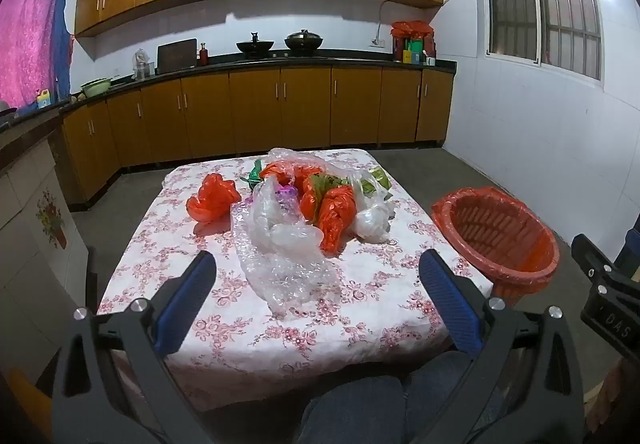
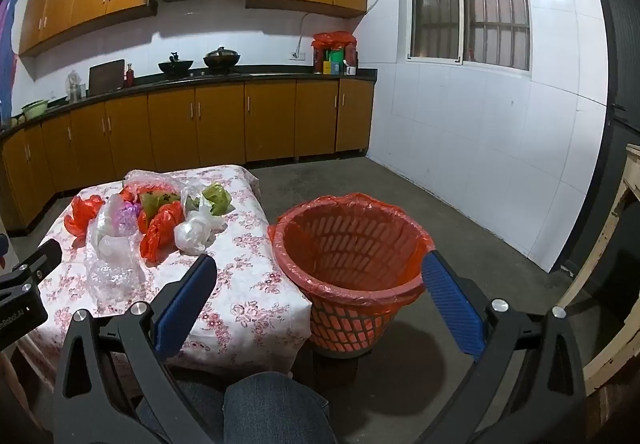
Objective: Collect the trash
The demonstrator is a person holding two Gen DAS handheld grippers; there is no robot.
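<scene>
A pile of trash lies on the floral-cloth table (image 1: 360, 308): clear bubble wrap (image 1: 280, 256), a crumpled red bag (image 1: 212, 198), a twisted red bag (image 1: 334, 216), a white bag (image 1: 374, 224) and green wrappers (image 1: 376, 178). The pile also shows in the right wrist view (image 2: 160, 228). A red basket (image 2: 352, 268) lined with a red bag stands on the floor right of the table, also in the left wrist view (image 1: 500, 236). My left gripper (image 1: 316, 264) is open and empty above the near table edge. My right gripper (image 2: 320, 268) is open and empty, facing the basket.
Brown kitchen cabinets and a counter (image 1: 280, 62) with woks line the far wall. A white tiled wall with a window (image 2: 472, 0) is at the right. A pale wooden frame (image 2: 616, 264) stands at the far right. The person's knee (image 2: 272, 408) is below.
</scene>
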